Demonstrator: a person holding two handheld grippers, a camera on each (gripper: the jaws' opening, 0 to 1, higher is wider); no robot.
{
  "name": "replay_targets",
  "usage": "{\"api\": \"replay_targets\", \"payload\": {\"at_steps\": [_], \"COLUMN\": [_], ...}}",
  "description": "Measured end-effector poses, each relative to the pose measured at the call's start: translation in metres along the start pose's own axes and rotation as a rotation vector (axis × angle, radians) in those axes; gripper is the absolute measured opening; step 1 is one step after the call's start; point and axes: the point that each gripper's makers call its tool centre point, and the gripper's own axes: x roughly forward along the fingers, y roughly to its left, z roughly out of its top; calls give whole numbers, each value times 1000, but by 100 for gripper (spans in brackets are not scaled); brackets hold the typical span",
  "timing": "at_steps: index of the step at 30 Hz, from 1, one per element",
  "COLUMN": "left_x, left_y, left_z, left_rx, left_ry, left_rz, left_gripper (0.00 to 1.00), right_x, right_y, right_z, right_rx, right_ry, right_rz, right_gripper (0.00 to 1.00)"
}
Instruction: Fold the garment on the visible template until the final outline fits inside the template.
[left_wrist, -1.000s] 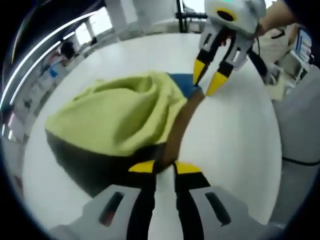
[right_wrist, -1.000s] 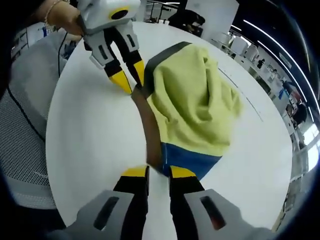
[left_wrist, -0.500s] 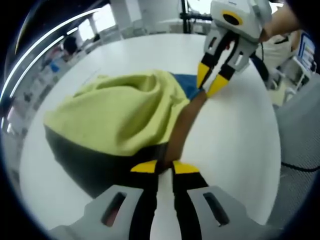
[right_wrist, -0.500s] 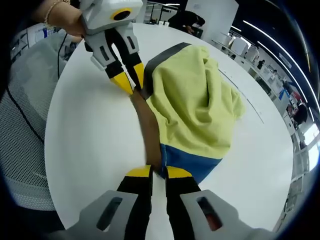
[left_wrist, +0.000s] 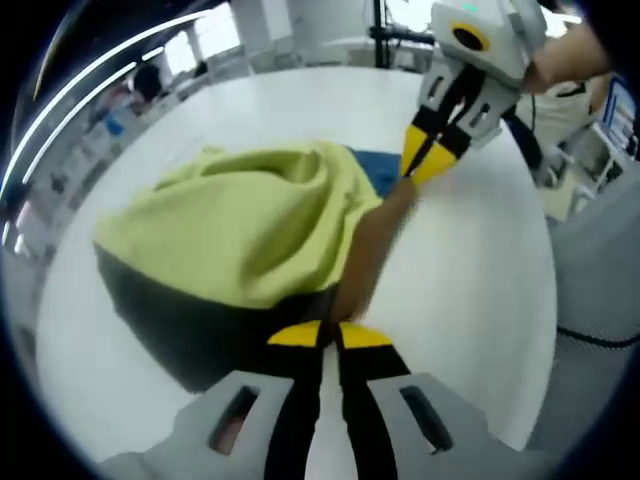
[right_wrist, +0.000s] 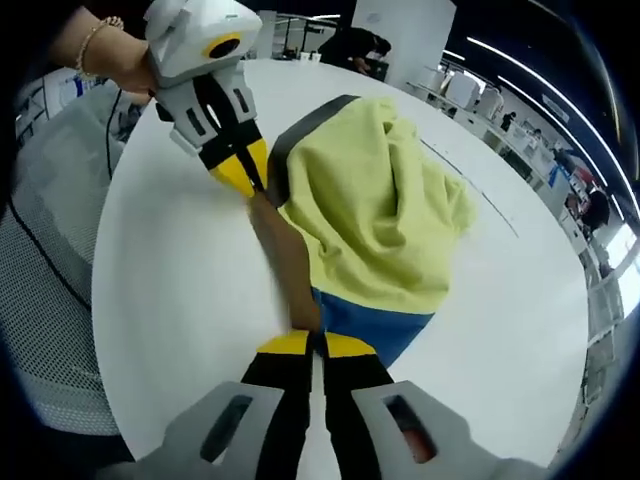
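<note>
Garment (left_wrist: 250, 225), soft crumpled yellow-green fabric

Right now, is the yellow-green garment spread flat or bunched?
Bunched: the yellow-green garment lies heaped in rumpled folds on the white table.

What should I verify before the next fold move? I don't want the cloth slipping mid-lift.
1. Left gripper shut on the garment's brown edge: ok.
2. Right gripper shut on the same brown edge, at the other end: ok.
3. Brown edge stretched between the two grippers, no sag: ok.
4. Garment lying flat: not ok, the yellow cloth is bunched in a heap.
5. Template outline on the white table: cannot tell, only a faint line shows past the cloth.
6. Whole garment in view: ok.
</note>
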Motion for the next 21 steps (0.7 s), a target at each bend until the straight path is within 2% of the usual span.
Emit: {"api": "replay_targets", "payload": {"at_steps": [10,17,21], "left_x": [-13,-33,-47], "left_y": [4,8,14], "left_z": [10,24,32], "left_rx": [-21,-41,-49], "left_ry": [-24,-59,-80], "left_rz": [23,54,94], "left_gripper": [1,1,1], "right_x": [-15,-31,-40], "right_y": [-11,-20,-21], "right_z": [14,30,40], "right_rx": [32,24,38], "right_ry": [-42,-67,-91], "right_rz": [-43,-87,-92], "right_gripper": [3,3,2]}}
